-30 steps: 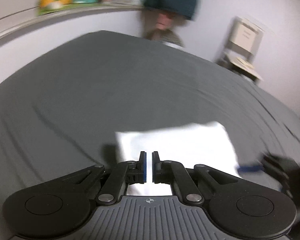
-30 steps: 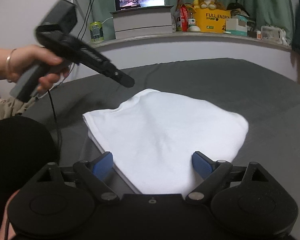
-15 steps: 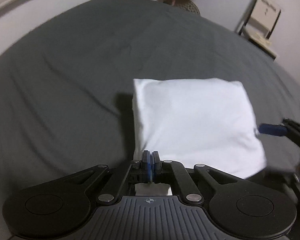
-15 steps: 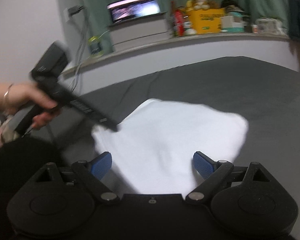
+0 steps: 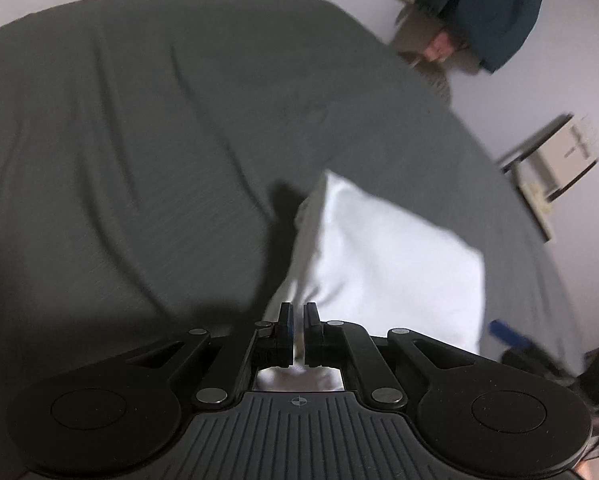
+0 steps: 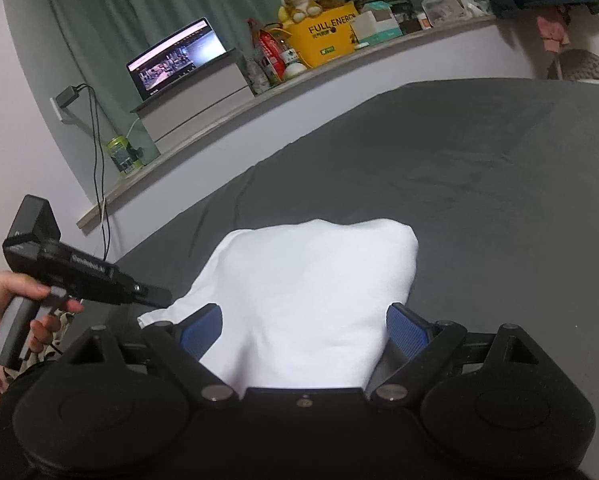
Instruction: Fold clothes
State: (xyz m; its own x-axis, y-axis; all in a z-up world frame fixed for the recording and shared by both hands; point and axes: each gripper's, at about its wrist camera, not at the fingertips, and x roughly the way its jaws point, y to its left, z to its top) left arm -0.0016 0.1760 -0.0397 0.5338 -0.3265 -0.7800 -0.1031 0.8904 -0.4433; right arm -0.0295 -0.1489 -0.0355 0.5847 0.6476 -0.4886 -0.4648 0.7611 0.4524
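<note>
A folded white cloth [image 5: 391, 264] [image 6: 311, 272] lies on the dark grey bed sheet [image 5: 139, 140] [image 6: 479, 180]. My left gripper [image 5: 298, 308] is shut at the cloth's near left corner, with a thin sliver of white fabric between its pads, and that edge rises toward it. In the right wrist view a hand holds this left gripper [image 6: 155, 298], whose tip meets the cloth's corner. My right gripper [image 6: 303, 314] stands open over the cloth's near edge. Its blue pads [image 6: 203, 326] are wide apart on either side of the fabric and do not press on it.
A ledge behind the bed carries a laptop [image 6: 175, 56], a yellow box [image 6: 327, 36], a green can [image 6: 119, 154] and other clutter. A dark garment [image 5: 495, 8] hangs by the wall. A pale stand [image 5: 559, 160] sits beyond the bed's far edge.
The left gripper has rolled and sunk to the cloth's corner, whose edge now lifts. The right gripper has rolled and shifted sideways, jaws still wide over the cloth.
</note>
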